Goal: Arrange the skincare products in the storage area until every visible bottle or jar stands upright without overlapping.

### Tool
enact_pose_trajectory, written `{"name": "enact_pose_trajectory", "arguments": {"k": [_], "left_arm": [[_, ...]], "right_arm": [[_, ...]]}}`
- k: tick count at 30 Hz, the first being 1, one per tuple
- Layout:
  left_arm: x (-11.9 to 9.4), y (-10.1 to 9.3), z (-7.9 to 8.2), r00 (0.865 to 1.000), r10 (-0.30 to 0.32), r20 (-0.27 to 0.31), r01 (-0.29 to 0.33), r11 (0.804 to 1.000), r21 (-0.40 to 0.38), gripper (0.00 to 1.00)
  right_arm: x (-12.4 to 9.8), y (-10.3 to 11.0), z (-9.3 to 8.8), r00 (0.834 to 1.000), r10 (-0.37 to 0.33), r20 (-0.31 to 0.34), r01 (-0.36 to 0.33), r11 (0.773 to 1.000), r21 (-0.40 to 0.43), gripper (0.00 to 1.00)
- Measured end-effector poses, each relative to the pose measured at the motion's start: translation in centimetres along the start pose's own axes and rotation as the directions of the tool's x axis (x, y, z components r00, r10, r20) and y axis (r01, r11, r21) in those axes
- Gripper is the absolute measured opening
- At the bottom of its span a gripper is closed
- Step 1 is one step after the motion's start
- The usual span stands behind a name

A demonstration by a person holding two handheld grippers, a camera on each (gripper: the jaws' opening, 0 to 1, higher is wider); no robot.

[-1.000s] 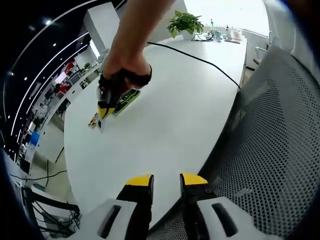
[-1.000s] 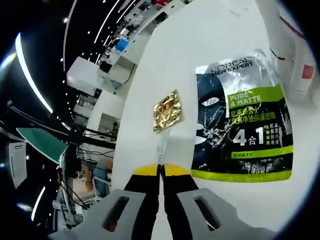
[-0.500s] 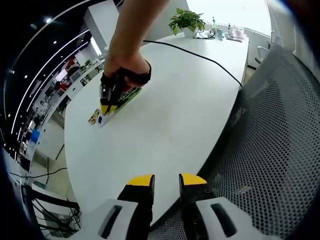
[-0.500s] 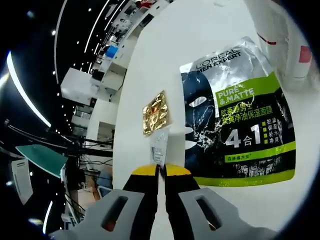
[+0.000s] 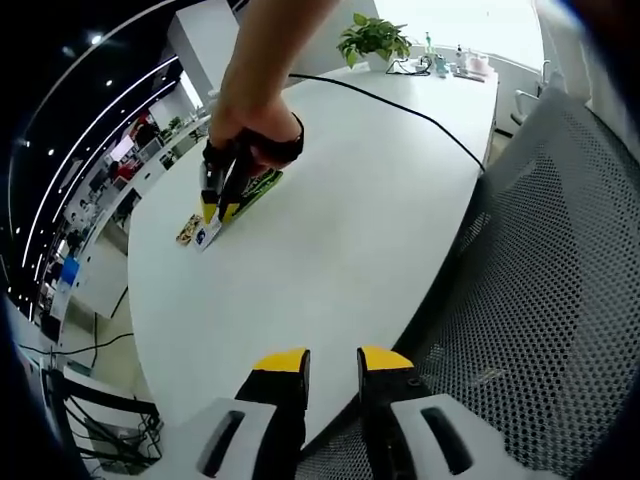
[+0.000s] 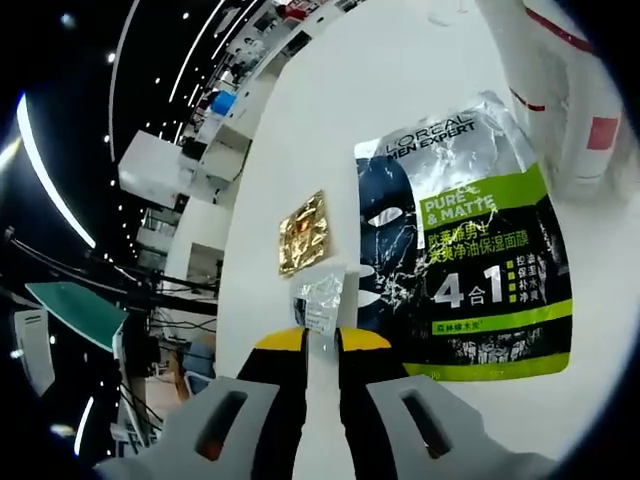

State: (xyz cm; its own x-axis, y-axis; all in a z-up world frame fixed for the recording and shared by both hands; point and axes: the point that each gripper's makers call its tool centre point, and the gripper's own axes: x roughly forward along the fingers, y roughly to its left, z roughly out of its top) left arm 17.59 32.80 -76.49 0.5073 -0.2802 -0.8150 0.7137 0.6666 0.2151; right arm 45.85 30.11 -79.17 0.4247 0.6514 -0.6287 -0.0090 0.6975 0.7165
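My right gripper (image 6: 322, 342) stands open low over the white table (image 6: 400, 90). A small clear sachet (image 6: 320, 298) lies flat just ahead of its yellow fingertips (image 6: 280, 340). A gold foil sachet (image 6: 303, 233) rests beyond it. A black and green face-mask packet (image 6: 465, 270) lies flat to the right. White containers with red marks (image 6: 575, 100) stand at the far right edge. In the left gripper view a hand holds the right gripper (image 5: 215, 205) over the sachets (image 5: 200, 235) and the packet (image 5: 260, 188). My left gripper (image 5: 332, 362) hangs open and empty off the table's near edge.
A grey mesh chair back (image 5: 540, 300) stands close on the right of the left gripper. A black cable (image 5: 400, 118) crosses the table (image 5: 330, 230). A potted plant (image 5: 375, 42) and small items (image 5: 450, 68) sit at the far end.
My right gripper has opened and let go of the small clear sachet, which now lies on the table beside the gold sachet. The left gripper has not moved.
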Motion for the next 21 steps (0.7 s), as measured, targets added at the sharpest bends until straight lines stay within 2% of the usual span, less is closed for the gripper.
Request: {"name": "enact_pose_trajectory", "arguments": {"k": [9, 12, 13, 14, 21], "left_arm": [[-0.03, 0.05, 0.01, 1.000, 0.001, 0.001, -0.001, 1.000, -0.001, 0.20], [-0.03, 0.04, 0.01, 1.000, 0.001, 0.001, -0.001, 1.000, 0.000, 0.20], [-0.03, 0.03, 0.01, 1.000, 0.001, 0.001, -0.001, 1.000, 0.001, 0.20], [-0.03, 0.02, -0.01, 1.000, 0.000, 0.001, 0.000, 1.000, 0.001, 0.20], [-0.02, 0.05, -0.03, 1.000, 0.002, 0.000, -0.002, 1.000, 0.001, 0.20]], "right_arm": [[-0.79, -0.43, 0.95, 1.000, -0.008, 0.026, 0.008, 1.000, -0.019, 0.10], [-0.61, 0.11, 0.40, 0.999, 0.039, 0.003, -0.039, 0.999, 0.005, 0.13], [-0.58, 0.16, 0.14, 0.999, 0.044, -0.012, -0.043, 0.999, 0.028, 0.14], [-0.58, 0.04, 0.32, 0.999, 0.036, -0.003, -0.036, 0.999, 0.009, 0.14], [-0.18, 0.39, 0.58, 0.999, 0.046, -0.005, -0.046, 0.999, 0.022, 0.16]]}}
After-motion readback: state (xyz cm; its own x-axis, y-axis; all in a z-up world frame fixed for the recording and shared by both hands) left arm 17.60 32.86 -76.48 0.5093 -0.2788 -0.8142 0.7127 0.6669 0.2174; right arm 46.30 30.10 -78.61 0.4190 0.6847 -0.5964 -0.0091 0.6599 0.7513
